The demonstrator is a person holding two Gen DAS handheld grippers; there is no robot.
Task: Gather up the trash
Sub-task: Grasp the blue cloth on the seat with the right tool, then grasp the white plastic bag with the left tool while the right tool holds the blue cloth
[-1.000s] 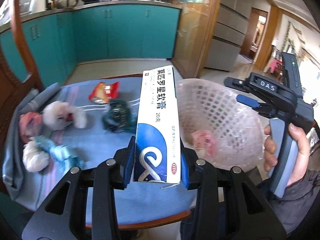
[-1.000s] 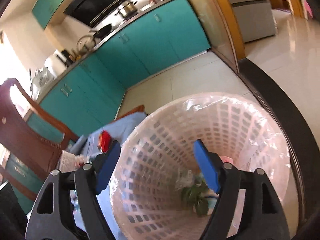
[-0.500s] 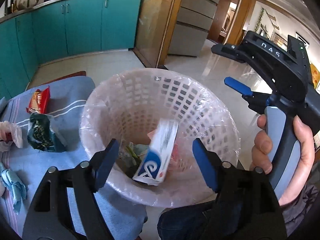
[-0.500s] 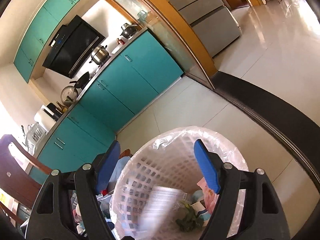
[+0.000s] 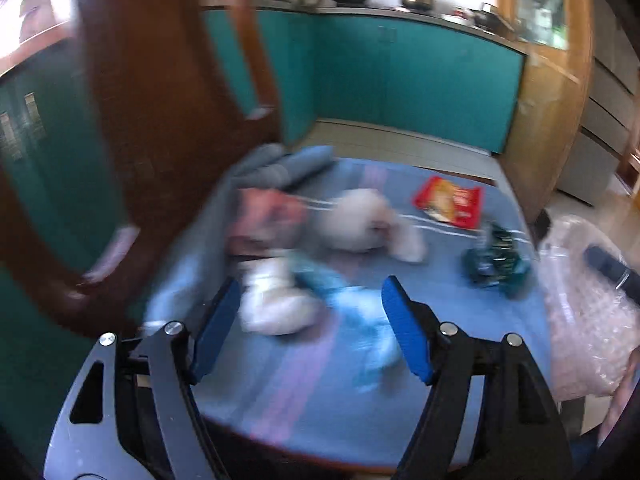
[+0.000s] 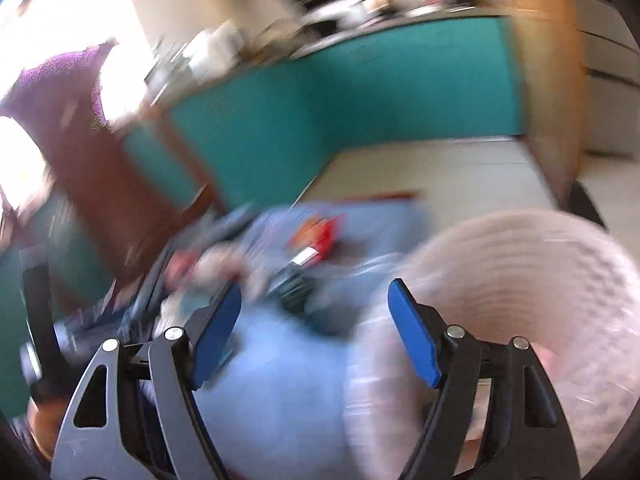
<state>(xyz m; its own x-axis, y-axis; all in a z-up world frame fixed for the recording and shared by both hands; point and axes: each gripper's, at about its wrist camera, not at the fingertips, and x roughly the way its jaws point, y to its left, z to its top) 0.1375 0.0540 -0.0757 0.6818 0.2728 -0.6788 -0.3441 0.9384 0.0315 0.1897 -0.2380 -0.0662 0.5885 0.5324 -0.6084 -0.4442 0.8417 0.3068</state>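
Observation:
My left gripper (image 5: 311,282) hangs over the near part of the blue tablecloth (image 5: 304,380); its jaws stand wide, are closing slightly, and hold nothing. Beyond them, blurred, lie a white wad (image 5: 276,304) and a light blue wrapper (image 5: 360,312). Farther back are a pink crumple (image 5: 264,216), a white tissue (image 5: 364,220), a red snack packet (image 5: 448,200) and a dark green packet (image 5: 496,260). The lined pink basket (image 5: 580,312) sits at the right edge. My right gripper (image 6: 315,286) is open and empty beside the basket (image 6: 520,280), facing the red packet (image 6: 320,236).
A dark wooden chair (image 5: 140,120) stands close on the left of the table. Teal kitchen cabinets (image 5: 400,80) line the back wall, with pale floor between them and the table. Both views are motion-blurred.
The left gripper opened and dropped the white and blue box into the basket. Both grippers then swung left, from the basket towards the litter on the cloth.

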